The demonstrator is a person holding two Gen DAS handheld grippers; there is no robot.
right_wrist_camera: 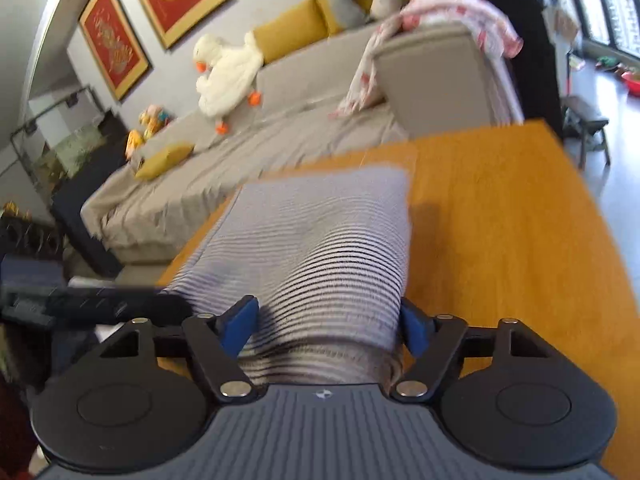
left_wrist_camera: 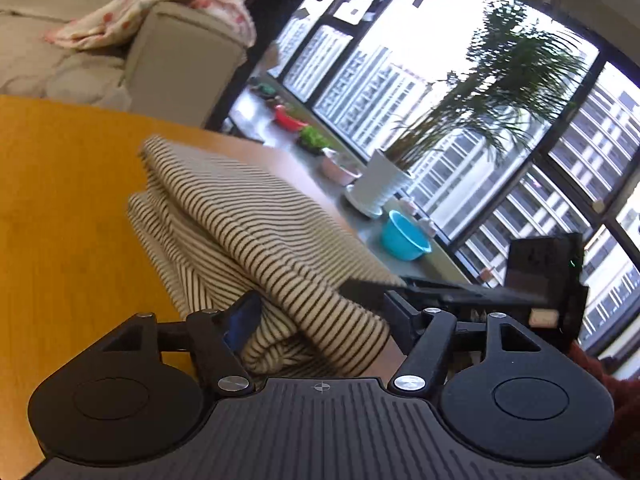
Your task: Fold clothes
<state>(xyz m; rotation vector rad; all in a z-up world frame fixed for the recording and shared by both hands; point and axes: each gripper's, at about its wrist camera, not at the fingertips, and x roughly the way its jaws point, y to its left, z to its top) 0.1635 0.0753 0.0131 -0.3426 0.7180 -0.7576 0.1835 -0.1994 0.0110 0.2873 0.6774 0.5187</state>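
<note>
A cream and black striped garment (left_wrist_camera: 256, 220) lies folded in layers on the orange wooden table (left_wrist_camera: 68, 208). My left gripper (left_wrist_camera: 320, 320) has its fingers wide apart, with a thick fold of the cloth between them. In the right wrist view the same striped garment (right_wrist_camera: 320, 240) stretches away over the table (right_wrist_camera: 500, 220). My right gripper (right_wrist_camera: 328, 320) also stands wide around a bunched fold, its blue pads (right_wrist_camera: 240, 320) on either side. The right gripper's black body (left_wrist_camera: 544, 280) shows at the right of the left wrist view.
A beige sofa (right_wrist_camera: 280, 120) with a floral blanket (right_wrist_camera: 440, 12), yellow cushions and a white duck toy (right_wrist_camera: 224, 72) stands beyond the table. By the windows are a potted palm (left_wrist_camera: 384, 184), a blue bowl (left_wrist_camera: 404, 236) and small pots on the floor.
</note>
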